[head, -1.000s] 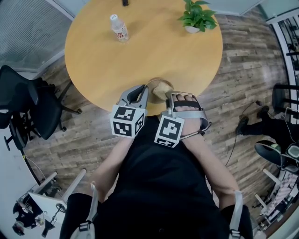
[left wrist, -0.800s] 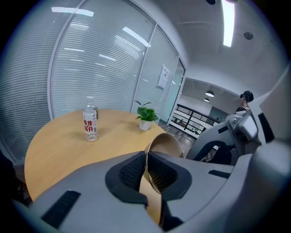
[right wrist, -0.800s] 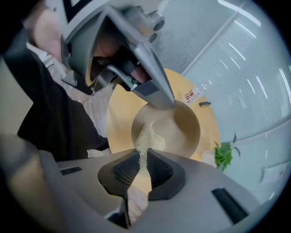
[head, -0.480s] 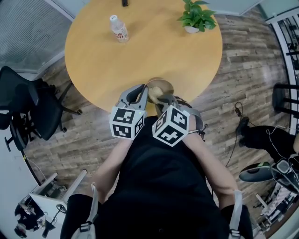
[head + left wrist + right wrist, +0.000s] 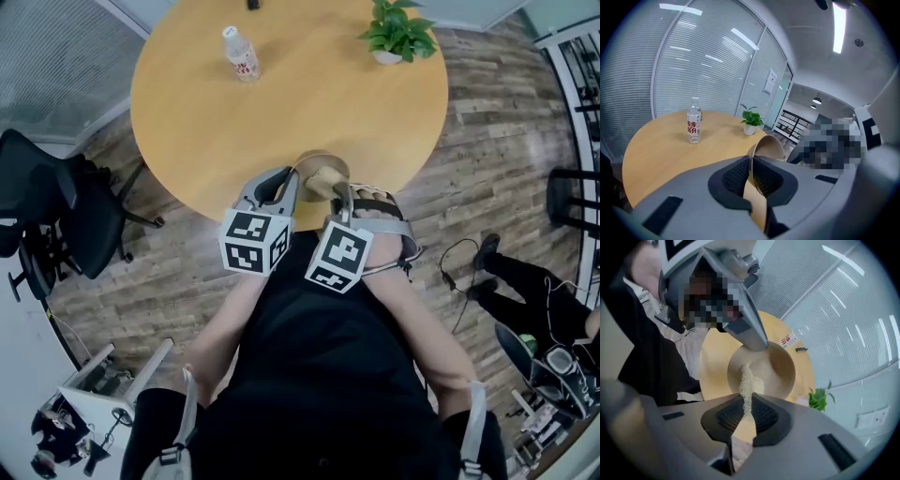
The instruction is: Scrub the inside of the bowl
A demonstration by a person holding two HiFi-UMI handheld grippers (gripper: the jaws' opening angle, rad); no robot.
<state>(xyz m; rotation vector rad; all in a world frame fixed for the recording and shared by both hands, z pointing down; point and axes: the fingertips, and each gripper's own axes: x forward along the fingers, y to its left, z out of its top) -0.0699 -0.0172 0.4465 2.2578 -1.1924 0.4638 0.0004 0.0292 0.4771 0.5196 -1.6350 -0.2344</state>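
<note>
Tan-coloured, the bowl [image 5: 777, 365] is clamped by its rim in the left gripper [image 5: 751, 177] and tilted toward the right gripper [image 5: 746, 412], so that its inside is offered to the scrub pad [image 5: 749, 383] pinched in those jaws and pressed just ahead of them.

Round wooden table [image 5: 281, 122], upright water bottle [image 5: 241, 54] and potted plant [image 5: 395, 36] well apart near its far edge.

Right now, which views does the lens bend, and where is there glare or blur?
Left gripper view: strong fisheye, the blinds curve, the ceiling light glares white. Right gripper view: same bending, dark corners, the bowl sharp. Head view: evenly lit, sharp, the table only mildly bowed.
</note>
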